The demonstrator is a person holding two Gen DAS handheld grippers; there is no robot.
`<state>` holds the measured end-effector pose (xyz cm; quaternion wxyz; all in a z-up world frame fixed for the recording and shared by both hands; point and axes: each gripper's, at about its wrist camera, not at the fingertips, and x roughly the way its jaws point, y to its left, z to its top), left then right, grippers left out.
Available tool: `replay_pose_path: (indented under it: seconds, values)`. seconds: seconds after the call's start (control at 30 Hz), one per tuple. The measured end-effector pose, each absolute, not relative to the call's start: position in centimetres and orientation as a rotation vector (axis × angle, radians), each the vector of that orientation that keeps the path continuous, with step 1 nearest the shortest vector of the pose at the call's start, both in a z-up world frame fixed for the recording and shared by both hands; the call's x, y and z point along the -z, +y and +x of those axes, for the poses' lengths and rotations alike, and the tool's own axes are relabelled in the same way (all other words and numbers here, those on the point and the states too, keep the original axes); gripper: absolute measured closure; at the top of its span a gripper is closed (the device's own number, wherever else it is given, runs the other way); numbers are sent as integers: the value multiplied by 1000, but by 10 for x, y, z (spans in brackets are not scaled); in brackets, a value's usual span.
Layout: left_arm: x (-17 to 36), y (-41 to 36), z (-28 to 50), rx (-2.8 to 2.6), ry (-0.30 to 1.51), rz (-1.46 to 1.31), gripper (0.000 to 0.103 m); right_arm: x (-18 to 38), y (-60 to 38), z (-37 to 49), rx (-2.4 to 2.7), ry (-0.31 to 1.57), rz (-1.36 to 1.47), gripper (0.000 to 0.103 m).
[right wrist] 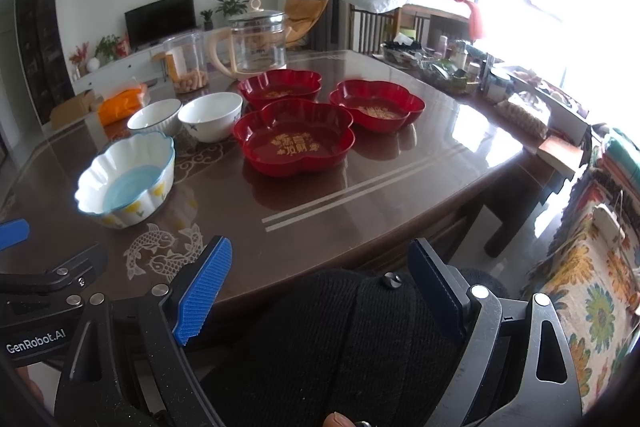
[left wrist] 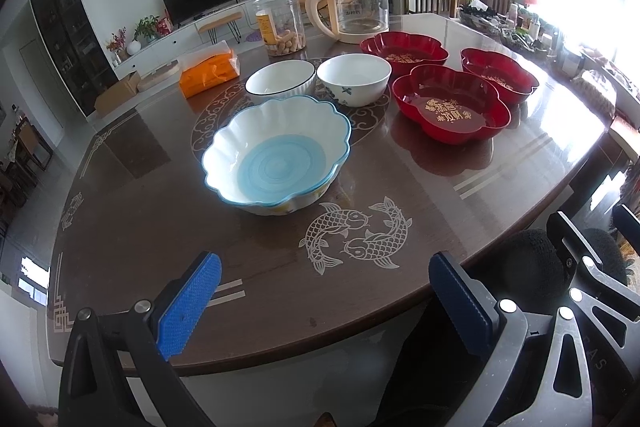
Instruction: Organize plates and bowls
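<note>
A scalloped white bowl with a blue inside stands on the brown table, nearest me. Behind it stand a ribbed white bowl and a white bowl with blue flowers. To their right stand three red flower-shaped plates: a near one, a far left one and a far right one. My left gripper is open and empty over the table's near edge. My right gripper is open and empty, off the near edge above dark clothing.
A glass kettle, a clear jar of snacks and an orange packet stand at the table's far side. Bottles and baskets crowd the far right edge. A patterned sofa is to the right.
</note>
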<state>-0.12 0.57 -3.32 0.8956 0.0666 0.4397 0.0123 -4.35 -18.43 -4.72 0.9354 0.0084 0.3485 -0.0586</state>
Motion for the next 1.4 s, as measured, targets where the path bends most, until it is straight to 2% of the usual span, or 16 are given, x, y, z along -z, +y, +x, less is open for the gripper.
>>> replay_pose_path:
  seconds: [0.37, 0.7, 0.93, 1.17, 1.4]
  values:
    - [38, 10, 1, -52, 924, 159, 0, 49, -185, -44, 120, 712, 17, 11]
    - [33, 20, 1, 47, 924, 37, 0, 44, -190, -47, 131, 682, 32, 11]
    - [22, 16, 4, 125, 887, 1, 0, 37, -201, -49, 84, 616, 100, 11]
    - [18, 27, 6, 156, 849, -99, 0, 22, -208, -64, 26, 448, 142, 11]
    - [32, 19, 7, 183, 920, -91, 0, 20, -201, -61, 19, 488, 118, 11]
